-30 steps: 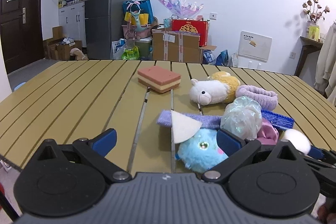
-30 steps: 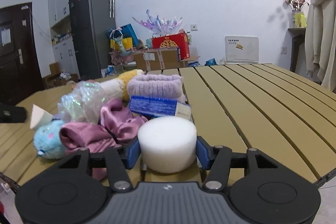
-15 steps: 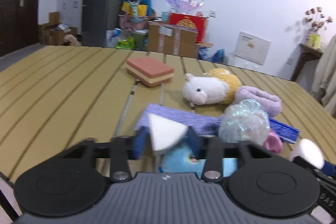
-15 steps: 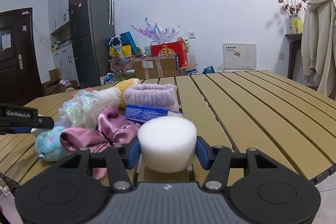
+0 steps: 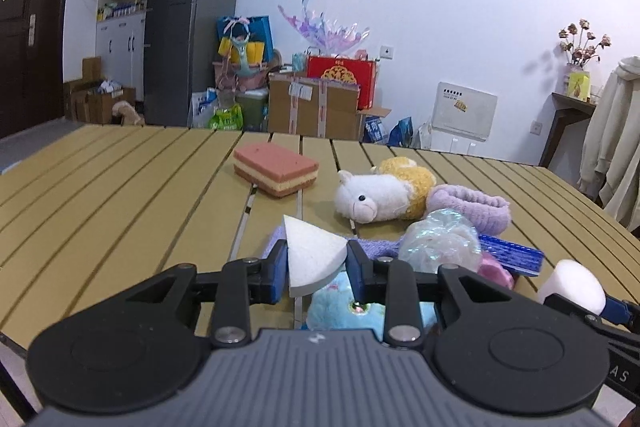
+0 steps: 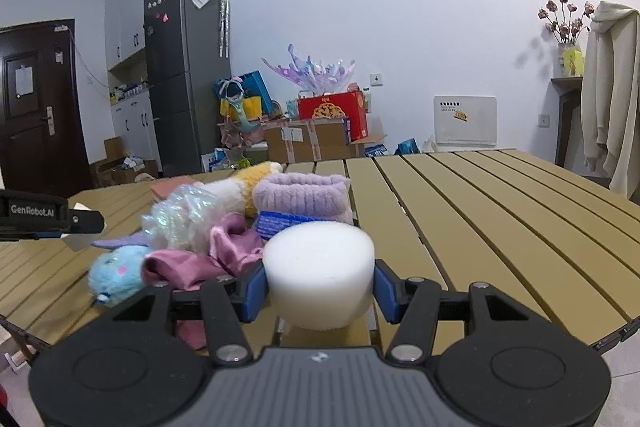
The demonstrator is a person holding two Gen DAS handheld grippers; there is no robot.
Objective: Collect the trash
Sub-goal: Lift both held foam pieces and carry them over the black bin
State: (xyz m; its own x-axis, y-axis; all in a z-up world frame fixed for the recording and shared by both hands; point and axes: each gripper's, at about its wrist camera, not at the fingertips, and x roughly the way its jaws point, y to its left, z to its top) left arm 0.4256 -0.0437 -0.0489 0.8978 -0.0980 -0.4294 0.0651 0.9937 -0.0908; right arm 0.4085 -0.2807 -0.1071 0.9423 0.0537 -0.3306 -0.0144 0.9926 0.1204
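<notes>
A white foam wedge (image 5: 312, 255) sits between the blue pads of my left gripper (image 5: 316, 263). The jaws are closing and both pads press on its sides, just above a light blue plush toy (image 5: 344, 311). My right gripper (image 6: 320, 287) is shut on a white foam cylinder (image 6: 318, 267), held over the near edge of the slatted tan table (image 6: 480, 211). In the left wrist view that cylinder (image 5: 572, 287) shows at the lower right. In the right wrist view the left gripper (image 6: 80, 221) enters from the left edge.
On the table lie a pink sponge (image 5: 276, 167), a white and yellow plush animal (image 5: 376, 199), a purple headband (image 5: 472, 205), an iridescent wrapped ball (image 5: 440, 243), a blue packet (image 5: 512, 257) and pink cloth (image 6: 208, 255). Boxes and a fridge stand beyond the far edge.
My left gripper went from wide open to shut around the white wedge, which was resting on the blue plush toy. The right gripper kept its grip on the foam cylinder and stayed put.
</notes>
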